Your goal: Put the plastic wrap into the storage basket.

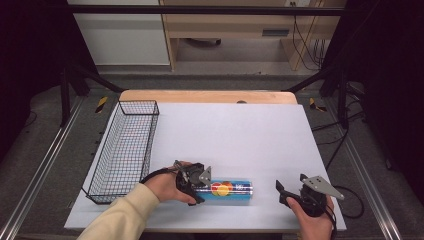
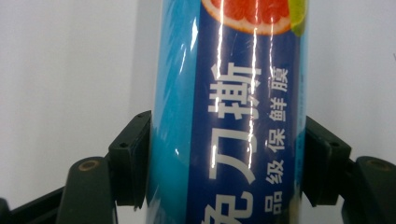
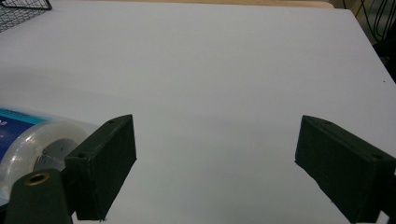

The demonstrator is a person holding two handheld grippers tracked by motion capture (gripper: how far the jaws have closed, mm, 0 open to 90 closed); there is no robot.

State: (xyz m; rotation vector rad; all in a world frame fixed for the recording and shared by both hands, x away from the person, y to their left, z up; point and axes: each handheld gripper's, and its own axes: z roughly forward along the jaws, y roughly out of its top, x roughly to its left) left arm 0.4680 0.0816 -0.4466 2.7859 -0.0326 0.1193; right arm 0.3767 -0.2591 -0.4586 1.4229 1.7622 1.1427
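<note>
Two grippers work over a white table (image 1: 240, 135), and only one is engaged. At the table's far-left side stands a black wire basket (image 1: 125, 150), long and open-topped, the likely destination for the thing in hand. Near the front edge, between the two hands, lies a blue roll of cling film (image 1: 227, 190), on its side with its long axis running left to right; its printed wrapper (image 2: 233, 116) shows fruit and white lettering, and its open core end (image 3: 44, 154) faces the right gripper. The left gripper (image 1: 196, 184) is clenched on the roll's left end: in the left gripper view its pads (image 2: 135, 156) press both flanks of the wrapper, the roll running away between them. The right gripper (image 1: 287, 196) rests on the table near the right front corner, released, its jaws spread wide with bare table between them, well apart from the roll.

The step in hand appears to be the lift of the roll toward the basket. Because the grip sits at one end, the free end will probably sag or swing; a slow, level lift would keep the glossy wrapper from slipping. The roll's axis should be turned parallel to the basket's long side before lowering, and the jaws should release only once the roll rests on the mesh floor.
</note>
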